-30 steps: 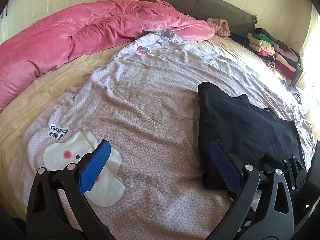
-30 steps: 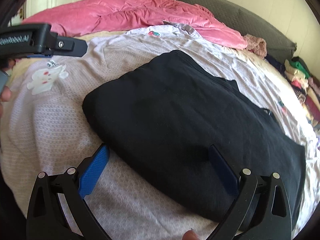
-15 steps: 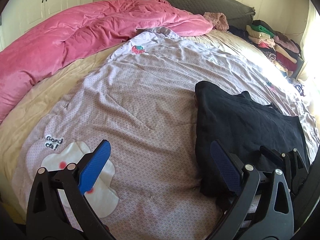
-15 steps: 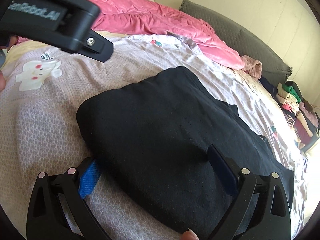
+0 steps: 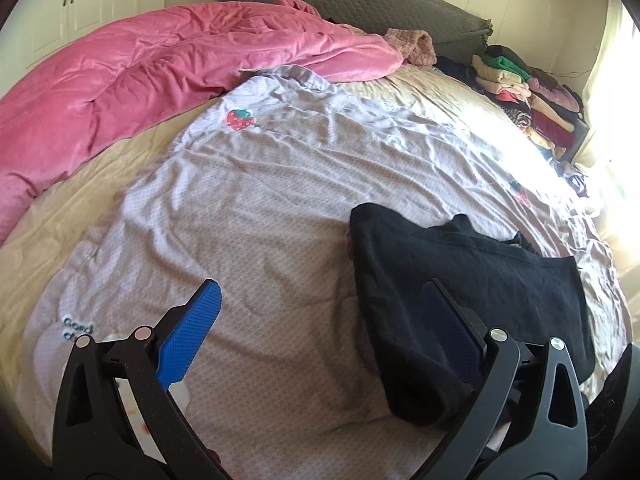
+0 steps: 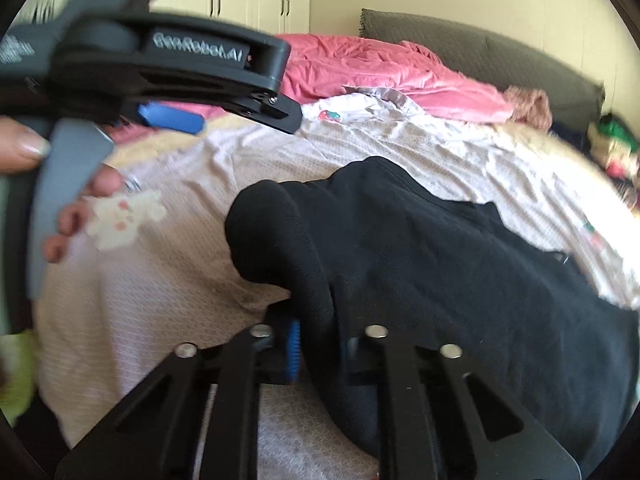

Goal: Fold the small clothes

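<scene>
A black garment (image 5: 472,284) lies folded on the lilac patterned sheet (image 5: 260,208) of the bed, at the right in the left wrist view. My left gripper (image 5: 320,320) is open and empty, its right finger over the garment's near left edge. In the right wrist view my right gripper (image 6: 318,344) is shut on the black garment (image 6: 420,264) at its near left corner, and the cloth bunches up above the jaws. The left gripper's body (image 6: 168,76) shows at upper left there, held by a hand.
A pink duvet (image 5: 140,76) lies along the far left of the bed before a grey headboard (image 5: 360,0). A stack of folded clothes (image 5: 524,96) sits at the far right edge. White cupboards (image 6: 248,0) stand behind.
My right gripper has closed on the garment's near left corner and lifted it, bunching the cloth. My left gripper has stayed open and moved closer above the sheet.
</scene>
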The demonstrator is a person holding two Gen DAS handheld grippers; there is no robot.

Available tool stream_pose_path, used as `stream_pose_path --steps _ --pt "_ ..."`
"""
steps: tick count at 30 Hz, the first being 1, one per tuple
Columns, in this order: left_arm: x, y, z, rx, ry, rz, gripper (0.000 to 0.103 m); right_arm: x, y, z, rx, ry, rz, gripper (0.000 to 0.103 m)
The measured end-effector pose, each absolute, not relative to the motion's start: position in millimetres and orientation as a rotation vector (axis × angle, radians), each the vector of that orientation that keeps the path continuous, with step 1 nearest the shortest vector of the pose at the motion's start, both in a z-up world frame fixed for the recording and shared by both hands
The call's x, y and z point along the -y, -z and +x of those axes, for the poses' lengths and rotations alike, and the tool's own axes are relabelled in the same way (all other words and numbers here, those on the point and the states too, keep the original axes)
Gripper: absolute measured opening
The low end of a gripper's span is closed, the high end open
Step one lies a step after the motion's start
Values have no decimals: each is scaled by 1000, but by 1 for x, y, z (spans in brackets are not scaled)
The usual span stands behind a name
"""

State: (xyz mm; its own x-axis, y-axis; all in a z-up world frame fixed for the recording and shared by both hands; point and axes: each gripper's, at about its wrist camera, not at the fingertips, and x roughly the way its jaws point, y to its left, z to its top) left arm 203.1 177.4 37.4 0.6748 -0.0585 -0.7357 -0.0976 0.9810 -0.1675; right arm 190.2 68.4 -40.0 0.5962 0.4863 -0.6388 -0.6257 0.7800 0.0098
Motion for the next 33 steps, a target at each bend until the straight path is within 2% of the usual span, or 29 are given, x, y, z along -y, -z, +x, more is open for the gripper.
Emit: stream_pose_path --steps 12,20,21,22,24,26,28,29,31,33 --pt "-155 -10 270 -991 139 -359 94 -28 15 179 -611 -696 -53 7" --pt "-150 22 283 -1047 230 -507 93 -16 14 172 -601 -694 -34 7" --pt "-147 25 283 -1052 236 -512 86 -18 15 172 -603 -695 -38 7" --pt "-145 27 283 -1051 245 -518 73 -20 16 171 -605 -695 -43 7" --pt "-142 29 282 -1058 259 -525 55 -22 18 173 -606 -692 -48 7" --pt "-139 30 280 -1054 261 -520 47 -23 21 173 -611 -693 -48 7" --pt "-137 28 279 -1046 257 -511 30 -23 23 173 -618 -694 -36 7" --pt "-136 27 279 -1040 253 -501 28 -23 24 174 -620 -695 -33 7" --pt "-134 24 275 -1018 245 -497 18 -22 25 172 -622 -693 -28 7" --pt "-134 19 271 -998 250 -505 15 -20 25 170 -621 -689 -18 7"
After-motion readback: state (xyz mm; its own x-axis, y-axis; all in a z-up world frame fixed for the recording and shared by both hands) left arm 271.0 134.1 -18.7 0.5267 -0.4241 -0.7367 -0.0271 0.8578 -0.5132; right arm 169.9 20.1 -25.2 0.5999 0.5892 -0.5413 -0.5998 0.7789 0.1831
